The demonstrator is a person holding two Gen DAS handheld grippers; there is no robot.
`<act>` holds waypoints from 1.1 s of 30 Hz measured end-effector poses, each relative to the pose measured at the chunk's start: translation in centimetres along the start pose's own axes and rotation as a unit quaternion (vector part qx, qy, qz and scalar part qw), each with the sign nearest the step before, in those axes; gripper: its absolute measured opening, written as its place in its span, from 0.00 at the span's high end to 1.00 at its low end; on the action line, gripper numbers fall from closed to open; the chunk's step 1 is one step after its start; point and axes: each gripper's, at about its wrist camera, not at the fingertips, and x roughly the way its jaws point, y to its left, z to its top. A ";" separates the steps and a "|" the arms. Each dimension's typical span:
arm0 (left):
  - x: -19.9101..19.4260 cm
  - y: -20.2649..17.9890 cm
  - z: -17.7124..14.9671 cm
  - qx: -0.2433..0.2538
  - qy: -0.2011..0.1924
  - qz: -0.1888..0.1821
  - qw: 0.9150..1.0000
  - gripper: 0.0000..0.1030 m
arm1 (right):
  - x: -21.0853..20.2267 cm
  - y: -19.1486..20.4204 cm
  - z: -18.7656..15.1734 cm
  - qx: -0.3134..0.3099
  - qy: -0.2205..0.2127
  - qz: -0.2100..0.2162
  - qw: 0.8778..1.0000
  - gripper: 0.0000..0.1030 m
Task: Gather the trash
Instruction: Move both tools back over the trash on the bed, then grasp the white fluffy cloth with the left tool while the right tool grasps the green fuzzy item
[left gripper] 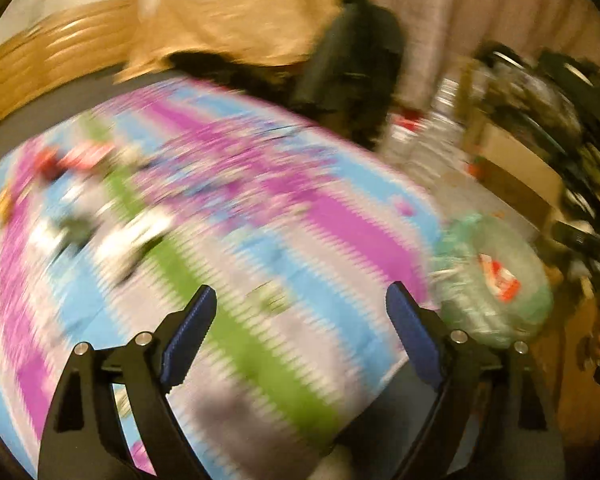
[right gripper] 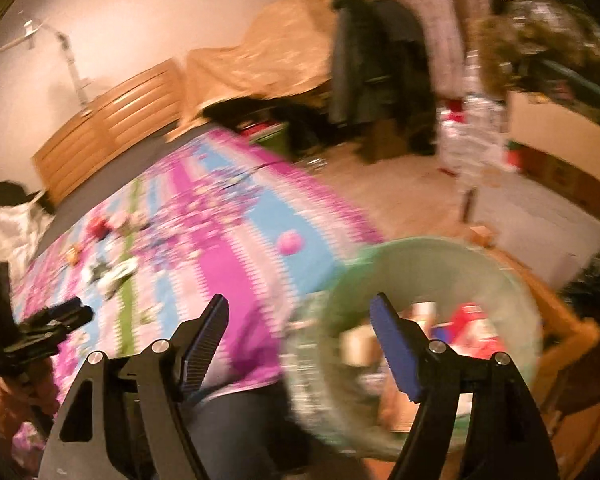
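Note:
Both views are motion-blurred. My left gripper is open over a striped pink, blue and green mat, with only a small greenish scrap on the mat between its blue pads. White and dark wrappers and a red piece lie further left. A translucent green trash bag sits off the mat's right edge. My right gripper is open at the trash bag. The bag's near rim lies between the pads without being pinched, and red and white litter shows inside. The wrappers lie far left on the mat.
A hand at the left edge holds the left gripper. Beyond the mat are a wooden slatted unit, a tan-covered heap, a dark jacket, packed bottles and cardboard boxes. A pink ball lies on the mat.

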 end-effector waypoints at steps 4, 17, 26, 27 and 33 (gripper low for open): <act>-2.5 6.4 -3.7 -0.101 -0.007 0.045 0.994 0.19 | 2.9 6.7 -0.4 -0.050 0.022 0.048 0.997 0.28; -8.6 16.5 -9.5 -0.205 -0.013 0.191 0.960 0.19 | 12.9 25.3 -2.0 -0.135 0.112 0.170 0.970 0.10; -7.0 21.1 -9.7 -0.254 0.003 0.207 0.945 0.19 | 19.4 36.8 2.6 -0.230 0.083 0.215 0.945 0.10; -6.8 21.8 -9.4 -0.259 -0.001 0.196 0.946 0.19 | 20.1 37.8 3.5 -0.237 0.079 0.221 0.943 0.11; -4.8 25.2 -7.5 -0.267 -0.013 0.204 0.942 0.19 | 30.9 45.4 5.0 -0.309 0.143 0.233 0.911 0.54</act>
